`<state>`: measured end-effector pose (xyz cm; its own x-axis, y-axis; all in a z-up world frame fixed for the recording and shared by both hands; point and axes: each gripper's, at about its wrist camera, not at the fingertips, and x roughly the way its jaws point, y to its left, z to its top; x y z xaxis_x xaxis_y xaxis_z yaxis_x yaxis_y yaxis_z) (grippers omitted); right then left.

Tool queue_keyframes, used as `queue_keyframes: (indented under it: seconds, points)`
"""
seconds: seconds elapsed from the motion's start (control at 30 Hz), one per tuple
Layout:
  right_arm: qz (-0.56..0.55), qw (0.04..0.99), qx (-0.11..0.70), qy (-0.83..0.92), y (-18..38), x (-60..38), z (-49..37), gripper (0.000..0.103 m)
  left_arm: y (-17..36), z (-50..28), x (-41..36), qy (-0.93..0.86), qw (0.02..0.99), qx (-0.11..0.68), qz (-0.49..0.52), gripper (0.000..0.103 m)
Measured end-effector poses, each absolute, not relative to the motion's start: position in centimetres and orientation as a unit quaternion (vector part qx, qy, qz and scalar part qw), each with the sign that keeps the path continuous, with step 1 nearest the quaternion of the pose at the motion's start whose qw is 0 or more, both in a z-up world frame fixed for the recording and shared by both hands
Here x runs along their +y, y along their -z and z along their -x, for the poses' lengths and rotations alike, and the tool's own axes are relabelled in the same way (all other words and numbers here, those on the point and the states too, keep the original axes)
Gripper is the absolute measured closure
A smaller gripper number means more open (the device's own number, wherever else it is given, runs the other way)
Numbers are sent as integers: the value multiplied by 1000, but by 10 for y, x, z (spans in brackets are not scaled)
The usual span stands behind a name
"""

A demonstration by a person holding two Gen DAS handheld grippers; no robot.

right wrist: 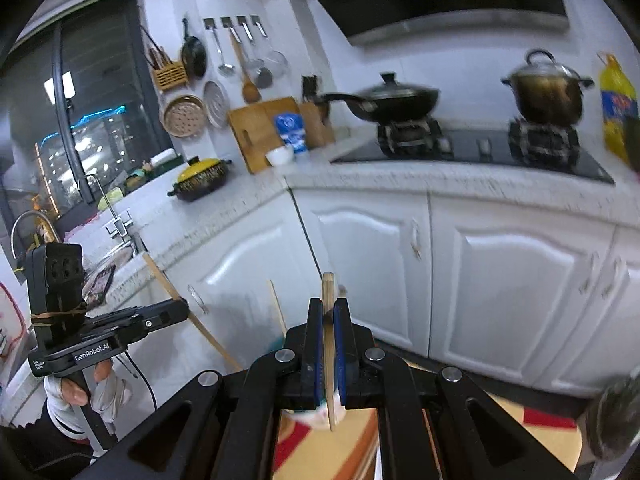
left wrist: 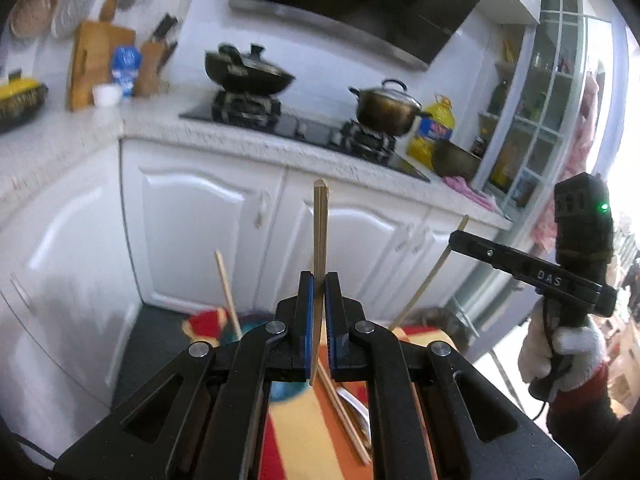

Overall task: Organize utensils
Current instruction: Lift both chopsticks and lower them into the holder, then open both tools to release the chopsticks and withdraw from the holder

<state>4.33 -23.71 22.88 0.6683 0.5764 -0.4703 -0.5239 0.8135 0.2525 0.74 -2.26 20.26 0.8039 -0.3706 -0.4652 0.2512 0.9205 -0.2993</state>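
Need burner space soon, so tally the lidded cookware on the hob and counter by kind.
Black wok: 1
Steel pot: 1
Yellow-lidded casserole: 1
Total: 3

This is a home kitchen: a gas stove [right wrist: 472, 148] with a pan [right wrist: 394, 100] and pot [right wrist: 548, 90], white cupboards [right wrist: 512, 288], hanging ladles [right wrist: 224, 52], a sink tap [right wrist: 28, 224].

Left gripper [left wrist: 319, 280] clamped on an upright chopstick [left wrist: 320, 232]. More chopsticks [left wrist: 345, 416] lie below on striped cloth [left wrist: 304, 432]. Right gripper [left wrist: 454, 236] at right edge, in a gloved hand [left wrist: 560, 352].
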Motion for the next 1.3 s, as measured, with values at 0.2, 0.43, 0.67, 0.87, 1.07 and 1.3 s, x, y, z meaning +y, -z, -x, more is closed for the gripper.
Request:
queue_keyframes:
  seconds: [0.2,0.43,0.67,0.87,1.07,1.3]
  points:
    - [-44,914,266,-304,-237,-204,-74,98,-197,-30,-13,123,951,271,85,99]
    - [-34,916,275,-290,-209,-171,-108,98,-153,-51,-10,90,944,309,74,99]
    - [-33,897,325,-299,-164,-155,-129,98,-112,-64,-14,80,932,346,75,99]
    - [-37,881,369,-295,-124,-154,-138,98,-87,-68,-19,71,924,366,85,99]
    - [-48,868,402,-287,-104,-163,-142,96,-78,-66,-18,62,919,376,105,99]
    - [-40,866,415,-276,-91,-173,-130,89,-78,-59,-18,57,918,377,114,75]
